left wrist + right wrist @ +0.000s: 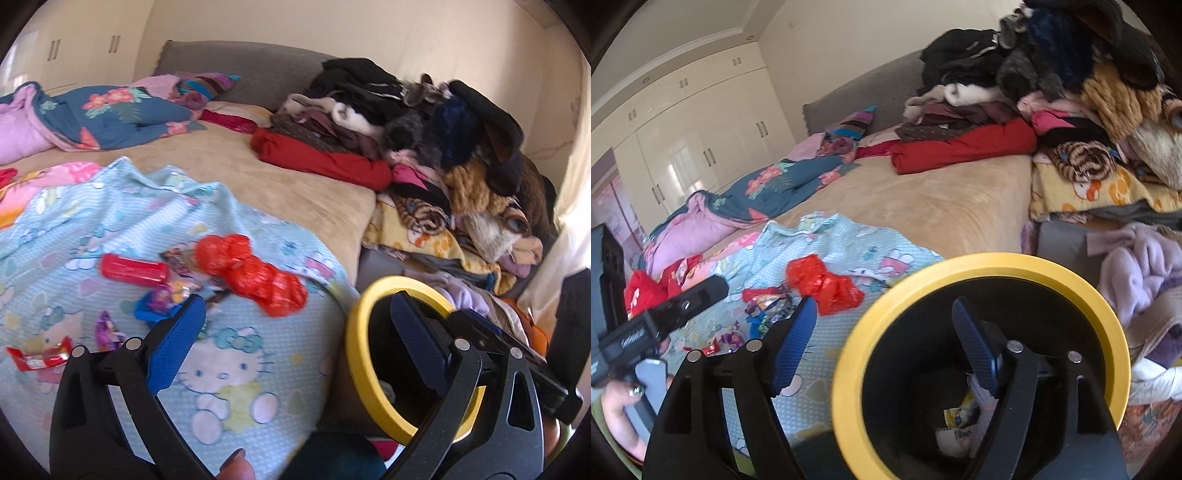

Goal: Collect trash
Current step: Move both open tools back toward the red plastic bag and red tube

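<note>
we see the trash scattered on a pale blue hello kitty blanket (pixel 221 373) on the bed (pixel 280 177): a crumpled red plastic bag (pixel 255 275) ahead between our left fingers, a red tube (pixel 135 269) and shiny candy wrappers (pixel 173 291) just past the left fingertip, and a red-and-white wrapper (pixel 37 358) left of it, its print too blurred to read. the left gripper (pixel 295 317) has its fingers apart, holding nothing. the right gripper (pixel 886 325) likewise stands spread; its right finger hangs over the yellow-rimmed black bin (pixel 857 354), where a few wrappers (pixel 956 417) lie at the bottom. piled clothes (pixel 424 122) rise beyond the right fingers.
</note>
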Demonstrator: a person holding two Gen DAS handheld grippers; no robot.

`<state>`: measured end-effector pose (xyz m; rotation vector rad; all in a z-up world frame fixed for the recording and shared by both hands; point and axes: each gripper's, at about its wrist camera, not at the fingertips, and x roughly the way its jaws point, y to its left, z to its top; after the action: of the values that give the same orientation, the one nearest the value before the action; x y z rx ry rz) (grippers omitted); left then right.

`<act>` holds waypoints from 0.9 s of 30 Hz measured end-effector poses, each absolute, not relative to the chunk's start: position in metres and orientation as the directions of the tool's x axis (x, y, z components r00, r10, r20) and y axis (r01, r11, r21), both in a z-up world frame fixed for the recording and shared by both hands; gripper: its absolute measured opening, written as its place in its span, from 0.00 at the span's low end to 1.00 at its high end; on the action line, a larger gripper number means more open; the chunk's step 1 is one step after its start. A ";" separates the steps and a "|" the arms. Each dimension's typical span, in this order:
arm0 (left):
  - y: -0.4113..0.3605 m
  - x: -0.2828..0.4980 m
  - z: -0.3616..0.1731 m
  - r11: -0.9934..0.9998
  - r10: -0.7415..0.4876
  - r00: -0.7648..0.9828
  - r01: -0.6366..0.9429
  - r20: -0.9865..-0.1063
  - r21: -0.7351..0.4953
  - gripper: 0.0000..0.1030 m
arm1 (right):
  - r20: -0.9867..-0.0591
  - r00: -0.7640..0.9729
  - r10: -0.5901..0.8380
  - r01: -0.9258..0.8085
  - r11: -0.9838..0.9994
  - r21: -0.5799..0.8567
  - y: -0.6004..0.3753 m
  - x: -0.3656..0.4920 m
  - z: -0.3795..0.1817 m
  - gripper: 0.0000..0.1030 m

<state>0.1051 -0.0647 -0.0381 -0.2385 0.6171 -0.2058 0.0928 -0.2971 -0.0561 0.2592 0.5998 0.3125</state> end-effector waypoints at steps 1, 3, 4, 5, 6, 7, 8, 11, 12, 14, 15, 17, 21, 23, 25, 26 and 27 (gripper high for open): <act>-0.060 0.105 -0.037 0.951 -0.257 0.801 0.111 -0.541 -0.287 0.89 | -0.508 0.781 0.363 -0.220 0.921 0.321 -0.293 0.092 -0.055 0.74; -0.053 0.105 -0.035 0.952 -0.243 0.807 0.091 -0.538 -0.293 0.89 | -0.506 0.779 0.370 -0.238 0.921 0.307 -0.285 0.091 -0.052 0.75; -0.048 0.105 -0.035 0.951 -0.238 0.810 0.083 -0.536 -0.296 0.89 | -0.506 0.777 0.374 -0.246 0.921 0.303 -0.282 0.090 -0.051 0.76; -0.043 0.105 -0.034 0.951 -0.230 0.814 0.073 -0.533 -0.299 0.89 | -0.506 0.776 0.376 -0.253 0.921 0.297 -0.278 0.090 -0.050 0.76; -0.039 0.105 -0.033 0.952 -0.222 0.818 0.064 -0.531 -0.300 0.89 | -0.502 0.778 0.378 -0.261 0.921 0.288 -0.275 0.089 -0.048 0.77; -0.035 0.105 -0.031 0.952 -0.215 0.821 0.056 -0.528 -0.301 0.89 | -0.498 0.779 0.381 -0.269 0.921 0.283 -0.272 0.088 -0.046 0.78; -0.032 0.105 -0.031 0.952 -0.211 0.824 0.051 -0.525 -0.302 0.89 | -0.498 0.779 0.382 -0.274 0.921 0.278 -0.269 0.087 -0.045 0.78; -0.021 0.106 -0.028 0.950 -0.195 0.832 0.029 -0.519 -0.311 0.89 | -0.496 0.777 0.386 -0.294 0.921 0.257 -0.259 0.086 -0.039 0.78; -0.018 0.106 -0.028 0.948 -0.195 0.834 0.025 -0.517 -0.318 0.89 | -0.496 0.776 0.389 -0.300 0.920 0.253 -0.255 0.085 -0.038 0.78; -0.011 0.106 -0.026 0.947 -0.187 0.839 0.016 -0.512 -0.321 0.89 | -0.494 0.774 0.397 -0.314 0.917 0.245 -0.249 0.085 -0.034 0.79; -0.007 0.107 -0.026 0.945 -0.181 0.841 0.006 -0.509 -0.326 0.89 | -0.497 0.772 0.397 -0.320 0.918 0.236 -0.245 0.086 -0.033 0.79; -0.001 0.107 -0.025 0.938 -0.185 0.845 -0.001 -0.501 -0.347 0.89 | -0.498 0.768 0.403 -0.336 0.915 0.222 -0.237 0.087 -0.031 0.79; 0.010 0.108 -0.024 0.938 -0.165 0.851 -0.021 -0.499 -0.346 0.89 | -0.505 0.759 0.411 -0.360 0.911 0.199 -0.222 0.088 -0.030 0.80; 0.015 0.109 -0.025 0.935 -0.159 0.850 -0.033 -0.501 -0.353 0.89 | -0.509 0.752 0.418 -0.373 0.907 0.195 -0.216 0.090 -0.030 0.80; 0.021 0.109 -0.026 0.931 -0.153 0.852 -0.046 -0.501 -0.362 0.89 | -0.512 0.748 0.423 -0.382 0.905 0.188 -0.209 0.091 -0.031 0.80; 0.023 0.110 -0.027 0.930 -0.148 0.852 -0.053 -0.503 -0.363 0.89 | -0.517 0.744 0.423 -0.385 0.904 0.185 -0.206 0.093 -0.031 0.80; 0.025 0.110 -0.027 0.930 -0.144 0.852 -0.057 -0.503 -0.364 0.89 | -0.521 0.741 0.423 -0.386 0.904 0.184 -0.204 0.094 -0.032 0.81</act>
<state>0.1099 0.0246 -0.0270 -0.3794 0.5528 -0.0469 0.0945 -0.2044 -0.0319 0.0653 0.5868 0.4440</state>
